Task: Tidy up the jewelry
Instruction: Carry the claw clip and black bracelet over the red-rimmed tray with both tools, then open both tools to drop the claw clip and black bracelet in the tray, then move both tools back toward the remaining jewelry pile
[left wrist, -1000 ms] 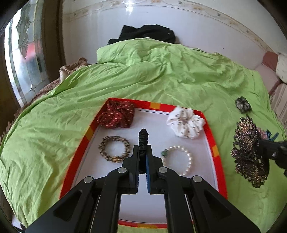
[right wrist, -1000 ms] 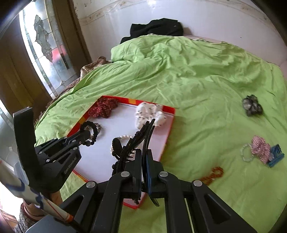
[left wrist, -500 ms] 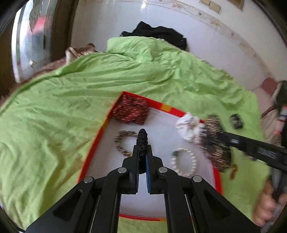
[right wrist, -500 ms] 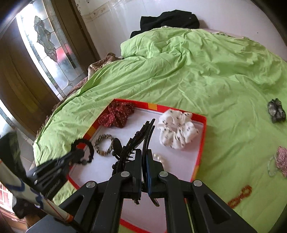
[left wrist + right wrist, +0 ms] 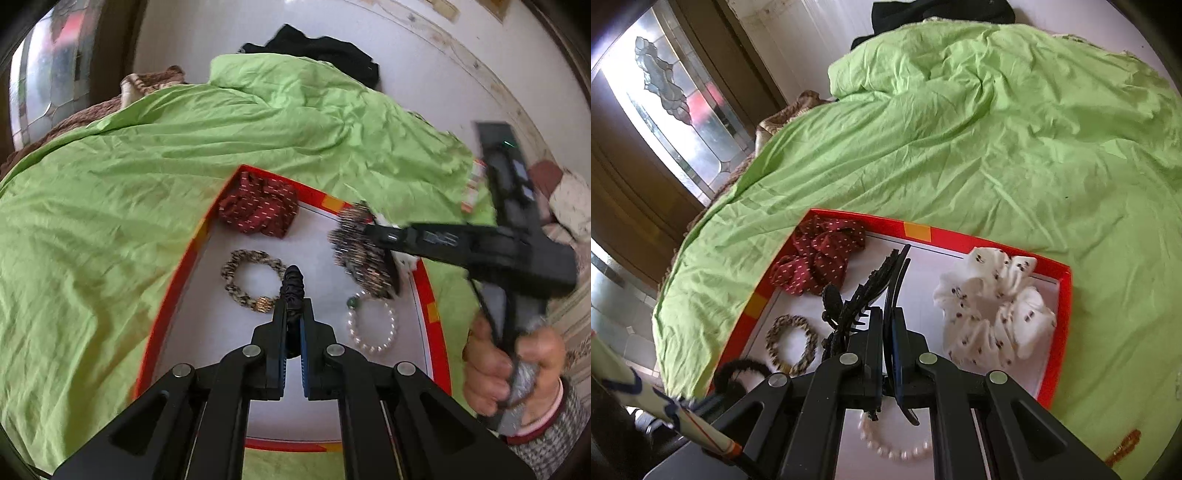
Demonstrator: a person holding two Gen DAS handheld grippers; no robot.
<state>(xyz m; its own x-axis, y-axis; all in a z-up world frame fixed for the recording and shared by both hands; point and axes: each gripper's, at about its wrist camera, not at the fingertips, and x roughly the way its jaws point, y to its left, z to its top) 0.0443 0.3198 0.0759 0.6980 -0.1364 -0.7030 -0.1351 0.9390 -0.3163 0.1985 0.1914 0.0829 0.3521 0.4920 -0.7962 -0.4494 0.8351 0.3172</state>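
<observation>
Jewelry sits in both jaws: the left gripper (image 5: 293,291) clenches a dark scrunchie (image 5: 292,286) at lower centre, the right gripper (image 5: 888,317) pinches a black hair claw (image 5: 866,295). Both hover over the red tray (image 5: 1065,314), mid-placement; next, each likely lowers onto bare white floor beside the pearl bracelet (image 5: 371,325), then releases

- Daylight, bright, enters through window (image 5: 670,110), overexposed there.
- Glare on white wall (image 5: 424,66).
- Motion blur on right gripper (image 5: 384,254) in left view.
- Fisheye bending, dark corners.

Green-sheeted bed (image 5: 997,147), leaded-glass door (image 5: 676,110)
</observation>
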